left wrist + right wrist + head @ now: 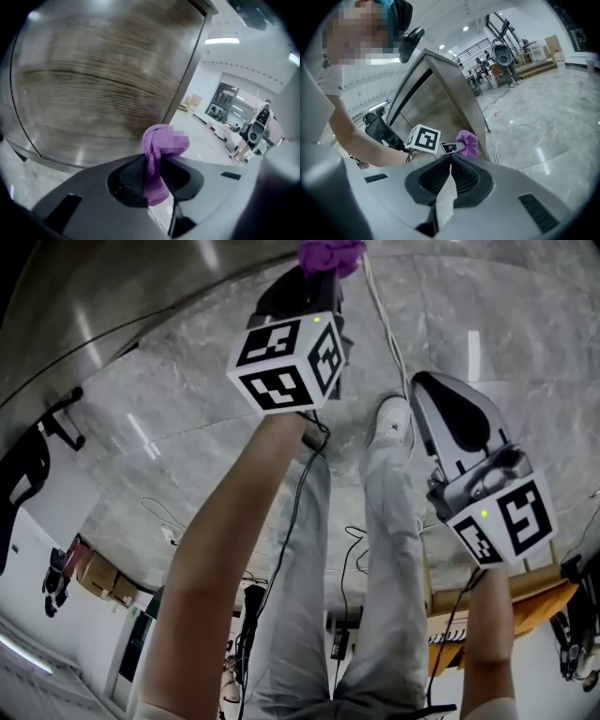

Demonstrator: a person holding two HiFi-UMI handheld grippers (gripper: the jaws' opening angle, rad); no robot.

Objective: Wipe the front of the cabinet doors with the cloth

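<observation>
Left gripper (pixel 153 161) clamped on the purple cloth (pixel 163 142), bunched end poking past the jaw tips at frame centre, near the wooden cabinet door (pixel 103 79) upper left; right gripper (pixel 450 161) closed, empty.

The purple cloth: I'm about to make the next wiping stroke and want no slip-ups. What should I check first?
1. Cloth gripped: ok. The purple cloth is pinched between the jaws of the left hand-held gripper.
2. Cloth against the cabinet door: cannot tell. It is close, but contact does not show.
3. Right hand-held gripper out of the way: ok. It is shut, empty and held back from the door.
4. Footing: not ok. A white cable runs over the floor beside the shoe.
</observation>
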